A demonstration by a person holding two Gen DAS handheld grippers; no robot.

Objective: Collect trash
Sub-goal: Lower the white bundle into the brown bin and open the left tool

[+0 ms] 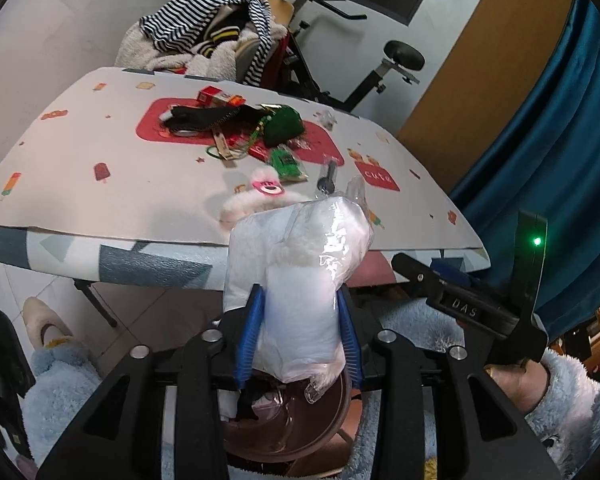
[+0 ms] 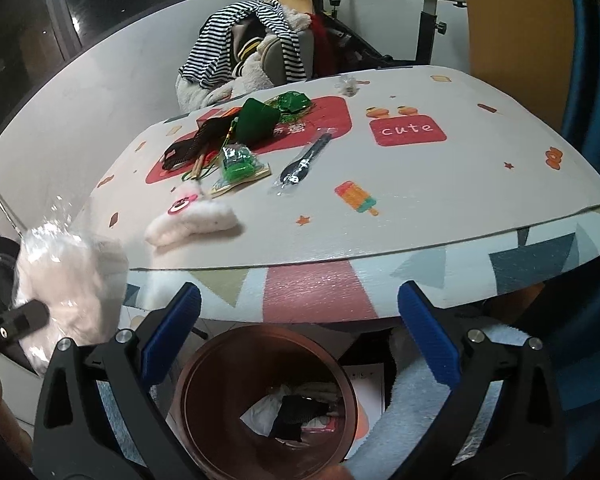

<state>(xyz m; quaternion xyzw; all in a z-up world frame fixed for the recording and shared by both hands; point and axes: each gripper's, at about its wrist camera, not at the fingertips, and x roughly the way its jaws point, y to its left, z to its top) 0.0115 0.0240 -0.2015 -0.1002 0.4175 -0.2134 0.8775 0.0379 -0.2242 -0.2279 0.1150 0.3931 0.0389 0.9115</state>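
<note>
Trash collection at the front edge of the desk (image 2: pixel 380 240), as we see it from both wrist cameras. In the left wrist view, our left gripper (image 1: pixel 298 308) holds a clear plastic bag of white stuffing (image 1: pixel 300 264) between its blue pads (image 1: pixel 249 332), which press on the bag from both sides. The bag hangs just off the front edge of the desk, directly above the brown round bin (image 1: pixel 300 432) that stands on the floor below. In the right wrist view the same bag (image 2: pixel 66 276) appears at the left, beside the desk's front edge, with one black finger of the left gripper across it.

Our right gripper (image 2: pixel 300 308) stands with its jaws wide apart and nothing between them; through the gap we look down into the bin (image 2: pixel 268 400), which already contains crumpled white paper and a black scrap (image 2: pixel 292 416). In the left wrist view this gripper (image 1: pixel 480 304) shows at the right, held by a hand in a fluffy light-blue sleeve (image 1: pixel 560 392).

Items remaining on the desk: a pink plush piece (image 2: pixel 196 222) near the front edge, a wrapped black spoon (image 2: pixel 304 160) and a green packet (image 2: pixel 238 164) toward the middle, and a dark green pouch (image 2: pixel 258 122) and a black strap (image 2: pixel 196 142) farther back. A small clear wrapper (image 2: pixel 347 84) lies at the far edge. Behind the desk, a chair carries striped clothing (image 2: pixel 240 44).
</note>
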